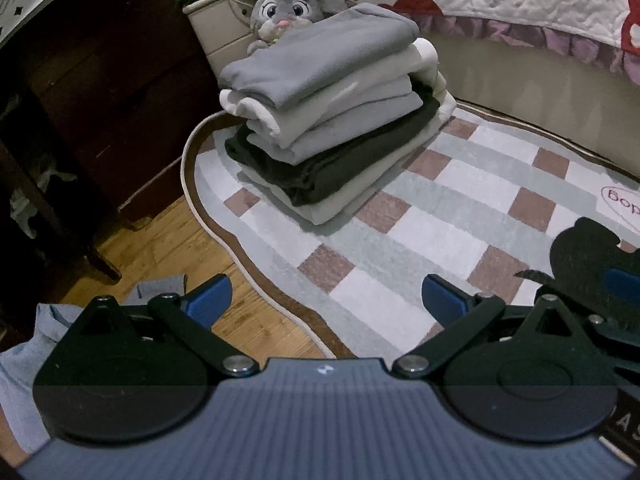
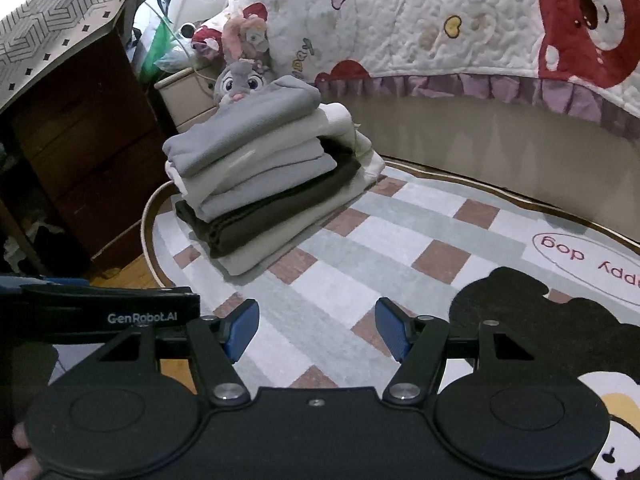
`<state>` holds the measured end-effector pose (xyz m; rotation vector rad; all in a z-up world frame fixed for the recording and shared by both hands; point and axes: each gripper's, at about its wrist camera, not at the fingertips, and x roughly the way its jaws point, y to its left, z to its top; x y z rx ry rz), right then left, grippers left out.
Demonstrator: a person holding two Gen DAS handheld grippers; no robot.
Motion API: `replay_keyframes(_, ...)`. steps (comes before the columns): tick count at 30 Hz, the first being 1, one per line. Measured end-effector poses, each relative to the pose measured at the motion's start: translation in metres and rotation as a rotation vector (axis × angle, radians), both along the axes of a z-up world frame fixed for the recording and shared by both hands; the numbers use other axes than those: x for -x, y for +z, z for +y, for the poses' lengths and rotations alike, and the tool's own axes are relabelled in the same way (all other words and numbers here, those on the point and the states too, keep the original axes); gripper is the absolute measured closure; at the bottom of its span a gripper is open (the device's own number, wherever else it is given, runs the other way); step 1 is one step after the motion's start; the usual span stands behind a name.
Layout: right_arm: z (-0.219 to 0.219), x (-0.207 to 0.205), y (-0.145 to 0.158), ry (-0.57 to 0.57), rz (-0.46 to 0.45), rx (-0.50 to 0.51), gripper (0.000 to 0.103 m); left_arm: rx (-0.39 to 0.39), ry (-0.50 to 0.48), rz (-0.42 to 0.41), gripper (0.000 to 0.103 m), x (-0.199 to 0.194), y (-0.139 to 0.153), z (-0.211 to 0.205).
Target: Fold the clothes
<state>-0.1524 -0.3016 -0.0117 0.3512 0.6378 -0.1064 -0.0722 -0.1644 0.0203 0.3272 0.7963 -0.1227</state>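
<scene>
A stack of several folded clothes (image 1: pixel 332 108), grey on top, then cream, grey, dark brown and beige, sits on the far left part of a checkered rug (image 1: pixel 440 216). It also shows in the right wrist view (image 2: pixel 264 176). My left gripper (image 1: pixel 326 300) is open and empty, low over the rug's near edge, well short of the stack. My right gripper (image 2: pixel 316 328) is open and empty over the rug (image 2: pixel 400 240). A loose blue-grey garment (image 1: pixel 24 360) lies on the wooden floor at the lower left, beside the left gripper.
A dark wooden cabinet (image 1: pixel 100 100) stands at the left. A grey plush rabbit (image 1: pixel 280 12) and a cream nightstand (image 1: pixel 216 28) sit behind the stack. A bed with a quilted bear blanket (image 2: pixel 460 28) runs along the back. The other gripper shows at the right edge (image 1: pixel 600 280).
</scene>
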Motion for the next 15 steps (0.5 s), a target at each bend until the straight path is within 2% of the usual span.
replay_keyframes(3,-0.0027,0.0005,-0.0022,-0.034,0.019,-0.002,0.034,0.006,0.001,0.008,0.0,-0.0002,-0.0015,-0.0004)
replay_keyframes(15,0.0008,-0.0006,-0.0046,-0.036,0.041,0.021,0.034,0.022,0.016,-0.02,0.0,0.001,0.0016,0.0039)
